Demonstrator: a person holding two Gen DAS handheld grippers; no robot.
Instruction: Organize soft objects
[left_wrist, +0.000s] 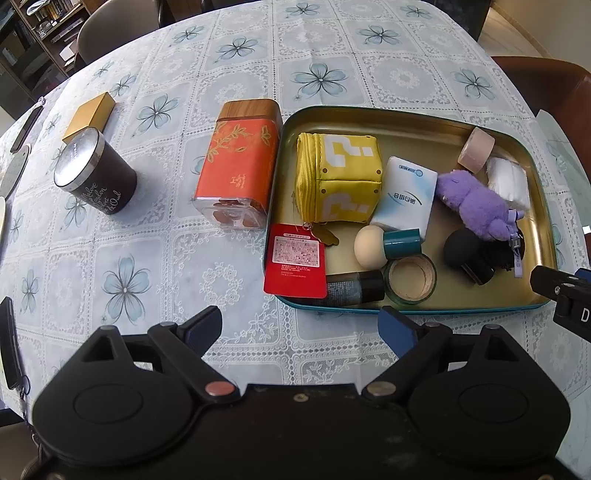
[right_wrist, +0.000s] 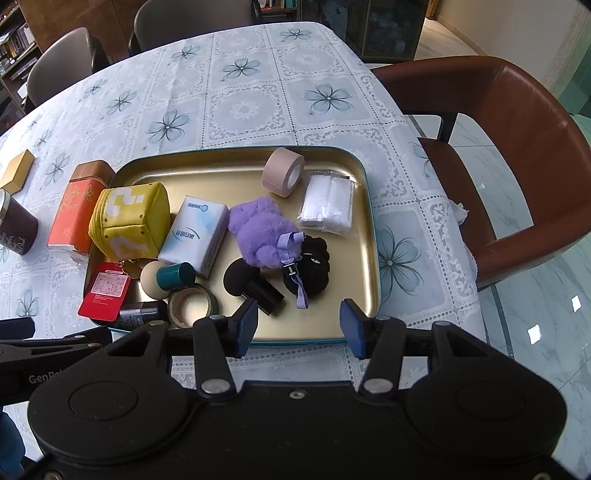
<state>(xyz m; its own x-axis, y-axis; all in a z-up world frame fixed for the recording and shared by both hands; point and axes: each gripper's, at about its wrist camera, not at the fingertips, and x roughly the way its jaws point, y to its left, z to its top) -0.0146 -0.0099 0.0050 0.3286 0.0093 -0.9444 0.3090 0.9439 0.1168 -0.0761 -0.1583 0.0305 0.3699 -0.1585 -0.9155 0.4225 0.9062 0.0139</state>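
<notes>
A gold tray (left_wrist: 424, 122) (right_wrist: 332, 325) holds a yellow question-mark pouch (left_wrist: 338, 177) (right_wrist: 129, 221), a tissue pack (left_wrist: 404, 195) (right_wrist: 194, 236), a purple plush (left_wrist: 476, 205) (right_wrist: 258, 230), a black plush (right_wrist: 308, 273), a beige sponge puff (left_wrist: 369, 245) (right_wrist: 153, 280), a black sponge puff (left_wrist: 461, 249) (right_wrist: 238, 277) and a white wipes pack (left_wrist: 508, 181) (right_wrist: 327, 205). My left gripper (left_wrist: 301, 328) is open and empty, before the tray's near edge. My right gripper (right_wrist: 299, 325) is open and empty over that edge, near the black plush.
The tray also holds tape rolls (left_wrist: 476, 149) (right_wrist: 282, 171), a red tag (left_wrist: 295, 264) and a dark bottle (left_wrist: 354, 288). An orange tin (left_wrist: 238, 162), a dark candle jar (left_wrist: 96, 171) and a gold box (left_wrist: 88, 114) stand left. A brown chair (right_wrist: 517, 147) is right.
</notes>
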